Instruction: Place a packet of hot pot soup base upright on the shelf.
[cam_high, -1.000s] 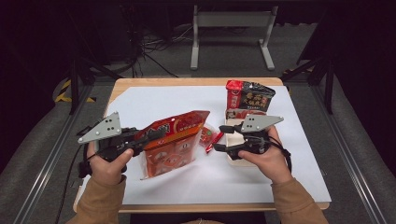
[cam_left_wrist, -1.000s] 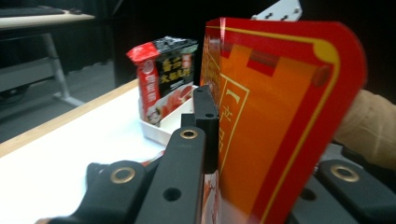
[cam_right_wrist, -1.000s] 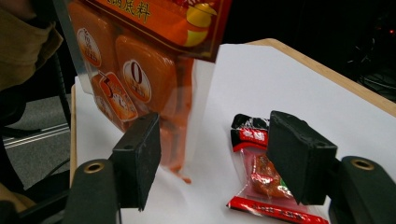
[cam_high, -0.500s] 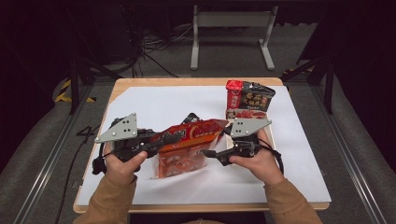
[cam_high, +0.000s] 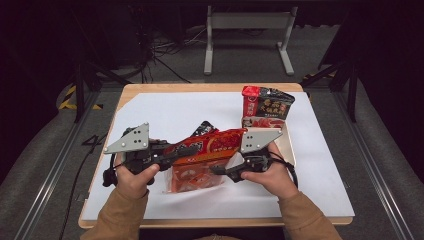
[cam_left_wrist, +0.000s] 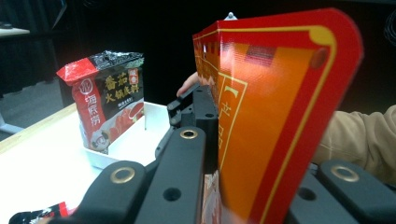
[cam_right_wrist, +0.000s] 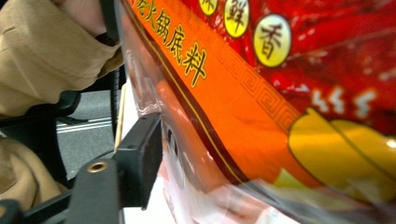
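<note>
A red and orange snack packet (cam_high: 215, 145) hangs lengthwise over the white table cover, its clear lower part (cam_high: 192, 177) drooping toward the sheet. My left gripper (cam_high: 186, 151) is shut on the packet's left end; in the left gripper view the packet (cam_left_wrist: 280, 116) stands pinched between the black jaws (cam_left_wrist: 243, 154). My right gripper (cam_high: 221, 170) sits at the packet's right end. Its jaws have just been closing and still stand apart, with the packet (cam_right_wrist: 289, 93) between them. One pad (cam_right_wrist: 142, 158) lies against the clear film, and the other is hidden behind the packet.
A second packet (cam_high: 265, 105), red and black, stands upright in a white tray (cam_high: 289, 145) at the back right; the left gripper view shows it too (cam_left_wrist: 109, 98). A small dark sachet (cam_high: 204, 127) lies behind the held packet. The wooden table edge (cam_high: 210, 87) frames the sheet.
The left gripper carried the packet to the right and tipped it from slanting to nearly level. The right gripper came in leftward and slightly down until its jaws straddled the packet's right end.
</note>
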